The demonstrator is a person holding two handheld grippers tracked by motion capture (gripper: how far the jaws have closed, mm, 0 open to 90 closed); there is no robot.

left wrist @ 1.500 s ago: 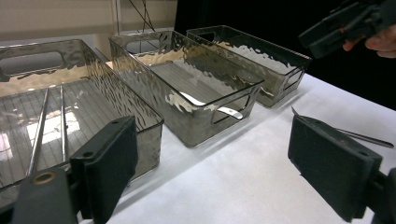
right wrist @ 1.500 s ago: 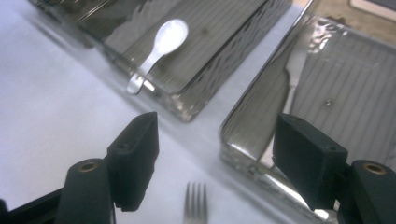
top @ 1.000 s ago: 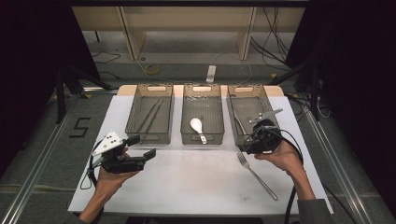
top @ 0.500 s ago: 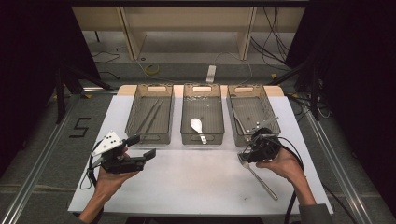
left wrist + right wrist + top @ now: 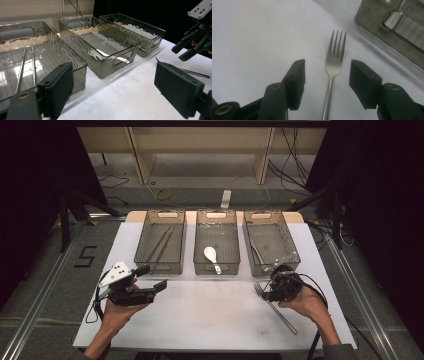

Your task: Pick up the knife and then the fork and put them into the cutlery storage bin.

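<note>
A metal fork (image 5: 280, 312) lies on the white table at the right, tines toward the bins. My right gripper (image 5: 270, 291) is lowered over its neck. In the right gripper view the fork (image 5: 334, 62) lies between the two pads (image 5: 297, 75), with a gap on each side. The jaws have just been closing and stand open, touching nothing. My left gripper (image 5: 151, 277) hovers open at the left, pointing toward the bins, with nothing between its jaws (image 5: 116, 85). From there the right gripper (image 5: 191, 47) and the fork's handle (image 5: 193, 73) show far off.
Three clear grey bins stand in a row at the back. The left bin (image 5: 141, 240) holds two thin metal sticks (image 5: 161, 242). A white spoon (image 5: 211, 255) lies in the middle bin (image 5: 196, 245). The right bin (image 5: 292, 242) holds a utensil.
My right gripper has come down and toward me from the right bin's front edge onto the fork, and its jaws have narrowed. The left gripper has stayed put.
</note>
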